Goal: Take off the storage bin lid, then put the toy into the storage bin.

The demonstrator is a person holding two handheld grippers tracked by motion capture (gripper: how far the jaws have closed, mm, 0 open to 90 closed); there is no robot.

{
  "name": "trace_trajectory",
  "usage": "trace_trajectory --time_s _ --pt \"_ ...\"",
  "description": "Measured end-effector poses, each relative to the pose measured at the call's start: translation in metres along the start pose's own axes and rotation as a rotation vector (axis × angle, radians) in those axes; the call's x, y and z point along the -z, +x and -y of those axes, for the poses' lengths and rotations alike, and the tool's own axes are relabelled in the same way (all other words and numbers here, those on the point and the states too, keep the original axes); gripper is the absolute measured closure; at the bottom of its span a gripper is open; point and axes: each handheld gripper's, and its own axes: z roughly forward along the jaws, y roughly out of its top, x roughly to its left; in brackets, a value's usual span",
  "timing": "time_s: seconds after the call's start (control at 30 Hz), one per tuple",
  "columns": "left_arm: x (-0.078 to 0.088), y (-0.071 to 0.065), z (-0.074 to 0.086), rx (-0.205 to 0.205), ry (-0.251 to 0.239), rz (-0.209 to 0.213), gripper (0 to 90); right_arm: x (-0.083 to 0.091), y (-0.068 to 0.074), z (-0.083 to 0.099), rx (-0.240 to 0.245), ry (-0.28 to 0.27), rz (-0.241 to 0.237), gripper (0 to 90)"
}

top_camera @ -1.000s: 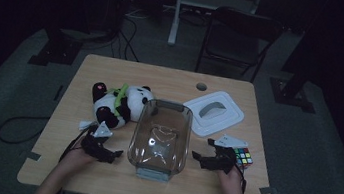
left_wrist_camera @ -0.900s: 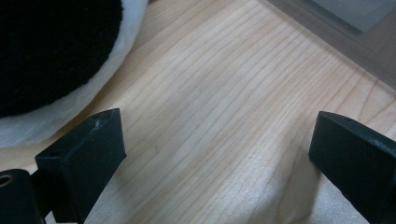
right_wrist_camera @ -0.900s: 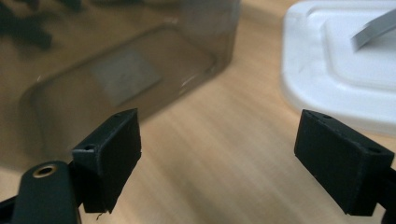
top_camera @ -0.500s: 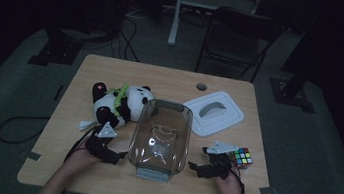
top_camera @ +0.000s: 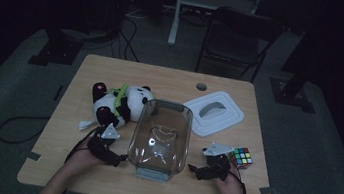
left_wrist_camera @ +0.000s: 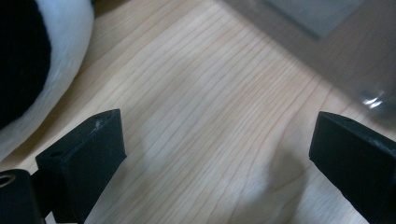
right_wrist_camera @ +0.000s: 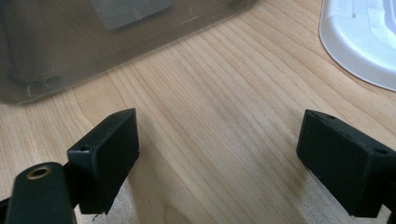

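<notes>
Clear plastic bin (top_camera: 160, 138) at the middle of the wooden table (top_camera: 113, 71), empty; toy panda (top_camera: 115, 102) touching its left wall, white lid (top_camera: 213, 112) just off its far right corner, puzzle cube (top_camera: 241, 157) to its right. Left gripper (top_camera: 119, 158) and right gripper (top_camera: 193, 170) low at either side of the bin's near end, jaws spread wide, nothing held. Likely a two-sided approach: best kept level, closing evenly on both walls to avoid skewing the bin.
</notes>
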Motion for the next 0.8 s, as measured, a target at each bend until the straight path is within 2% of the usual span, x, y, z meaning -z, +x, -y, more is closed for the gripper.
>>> trace_trajectory --time_s 0.1,0.27,0.5,0.67,0.8 --pt "-0.001 0.002 0.002 -0.004 0.015 -0.008 4.2 0.0 0.0 0.0 -0.001 0.0 0.0 12.4" --pt "-0.002 0.002 0.002 -0.015 0.012 -0.005 4.1 0.0 0.0 0.0 -0.001 0.0 0.0 12.4" --pt "0.003 0.002 0.003 0.006 0.029 0.007 4.1 0.0 0.0 0.0 -0.003 0.001 0.002 12.5" --pt "0.016 0.004 0.002 0.003 0.013 0.032 4.2 0.0 0.0 0.0 -0.003 0.0 0.002 12.5" --pt "0.032 0.006 -0.002 0.002 -0.021 0.049 4.4 0.0 0.0 0.0 -0.003 0.0 0.002 12.5"
